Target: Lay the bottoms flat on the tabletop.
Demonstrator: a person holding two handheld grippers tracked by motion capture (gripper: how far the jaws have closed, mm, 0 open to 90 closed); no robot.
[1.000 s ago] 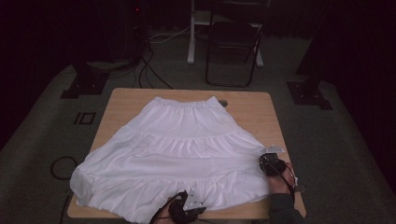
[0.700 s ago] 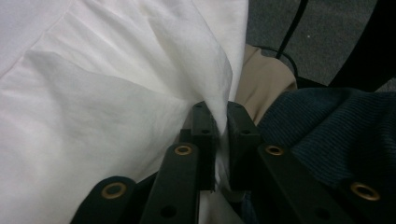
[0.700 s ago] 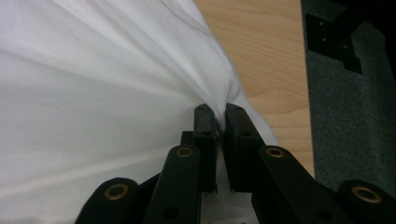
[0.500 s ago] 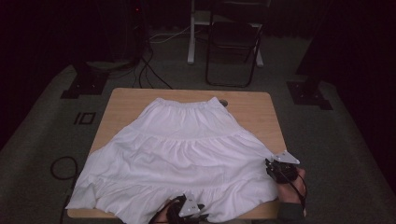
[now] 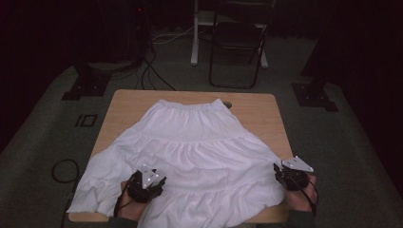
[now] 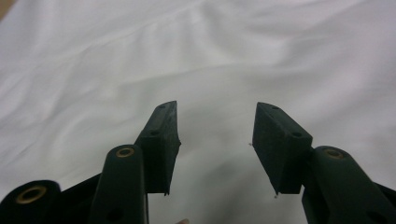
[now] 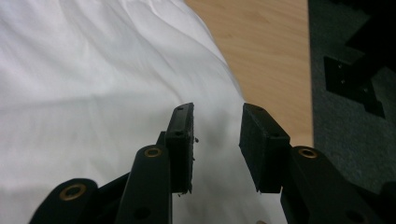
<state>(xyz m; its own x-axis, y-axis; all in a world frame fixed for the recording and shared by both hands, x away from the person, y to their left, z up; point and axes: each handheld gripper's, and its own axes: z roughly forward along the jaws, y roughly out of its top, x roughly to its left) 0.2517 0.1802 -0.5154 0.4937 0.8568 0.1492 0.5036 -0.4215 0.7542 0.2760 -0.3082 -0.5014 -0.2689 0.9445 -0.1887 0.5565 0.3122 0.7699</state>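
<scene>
A white tiered skirt (image 5: 190, 156) lies spread flat on a wooden tabletop (image 5: 263, 111), its elastic waistband at the far edge and its wide ruffled hem draping over the near edge on the person's side. The left gripper (image 5: 145, 183) hangs over the lower tier just left of centre; its fingers (image 6: 163, 135) have just been opening and stand well apart with bare cloth below them and nothing between. The right gripper (image 5: 289, 175) sits at the skirt's right hem corner, just beside the tabletop's edge; its fingers (image 7: 181, 140) have opened within the last second and now stand partly apart, also holding nothing.

The work in hand looks like laying out or folding the skirt, with both grippers between grips. To do the next grip well, each gripper probably should come down on the hem edge itself rather than mid-panel, pinching both layers of the thin fabric so the underside does not trail. Matching points on the left and right of the hem would likely keep the tiers square, and lifting both sides evenly should spare the smooth cloth fresh wrinkles.
</scene>
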